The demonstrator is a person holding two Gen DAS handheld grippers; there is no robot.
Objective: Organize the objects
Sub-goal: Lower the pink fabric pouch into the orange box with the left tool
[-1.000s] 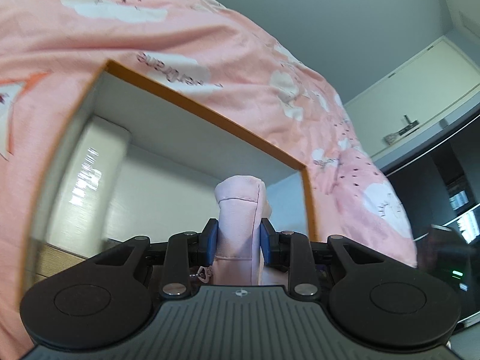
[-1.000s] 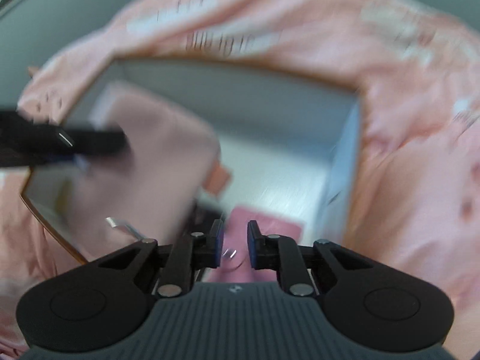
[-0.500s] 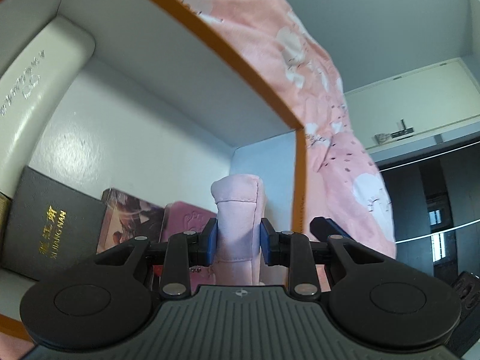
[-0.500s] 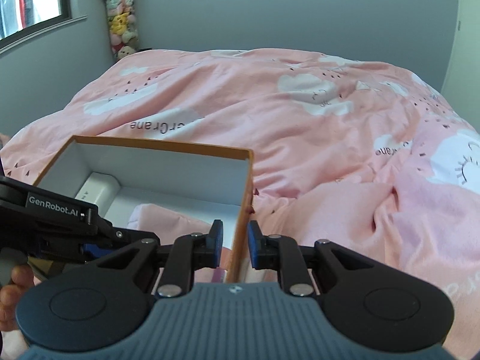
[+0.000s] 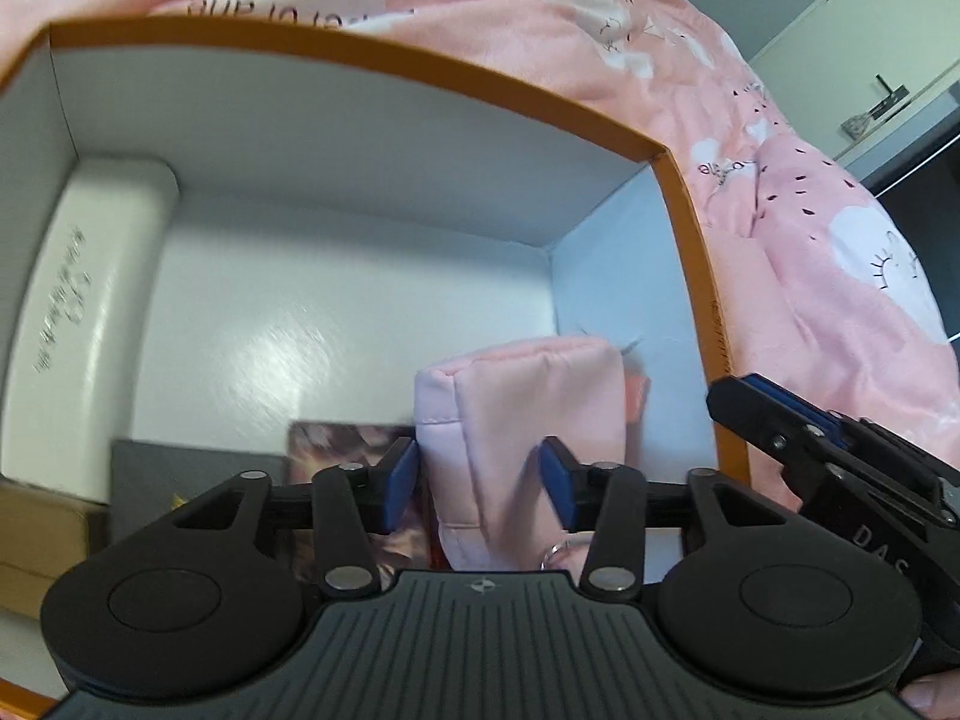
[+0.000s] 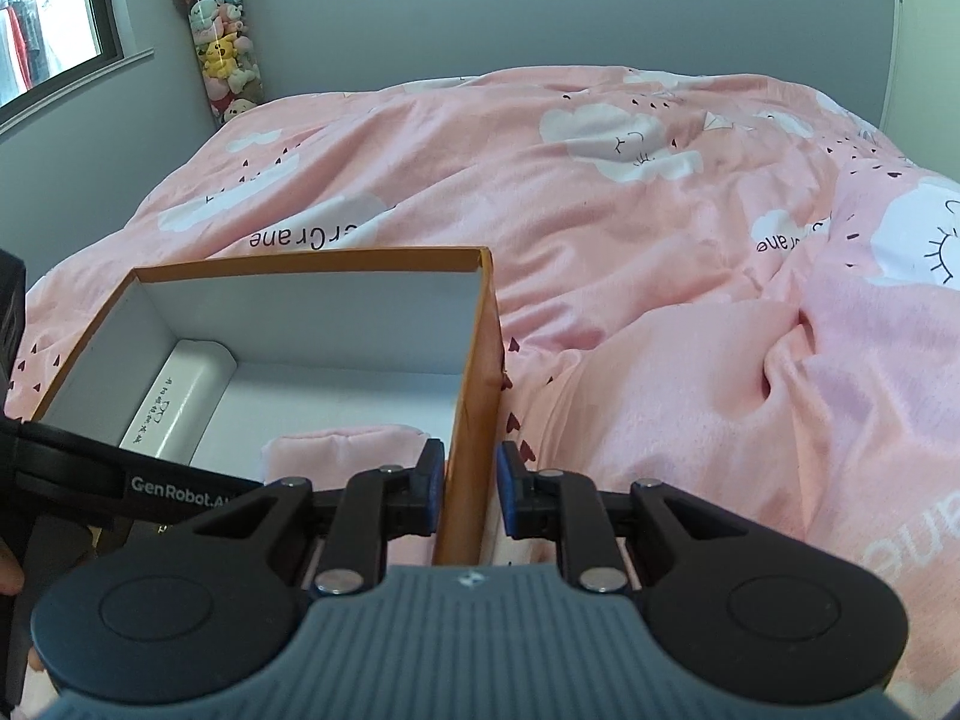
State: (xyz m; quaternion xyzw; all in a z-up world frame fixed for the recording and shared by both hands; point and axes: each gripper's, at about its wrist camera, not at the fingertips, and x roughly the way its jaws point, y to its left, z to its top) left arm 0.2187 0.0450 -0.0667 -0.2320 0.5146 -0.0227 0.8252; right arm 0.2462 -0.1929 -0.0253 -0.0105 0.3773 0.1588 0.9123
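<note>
An orange-rimmed box [image 5: 690, 228] with a white inside lies on the pink bedcover; it also shows in the right wrist view [image 6: 300, 261]. My left gripper [image 5: 480, 483] is inside the box with its jaws open around a pink padded pouch [image 5: 528, 396], which stands against the right wall. The pouch top shows in the right wrist view [image 6: 342, 444]. My right gripper [image 6: 471, 495] straddles the box's right wall [image 6: 474, 396], its jaws narrowly apart on either side of it.
Inside the box lie a white case [image 5: 78, 300] along the left wall, a dark grey book [image 5: 180, 480], a picture-covered box [image 5: 348, 450] and a brown item [image 5: 36, 534]. The pink bedcover [image 6: 660, 240] spreads around. Plush toys [image 6: 222, 54] hang in the far corner.
My left jaws have opened and let go of the pink pouch, which now stands in the box. My right gripper has closed in over the box's right wall.
</note>
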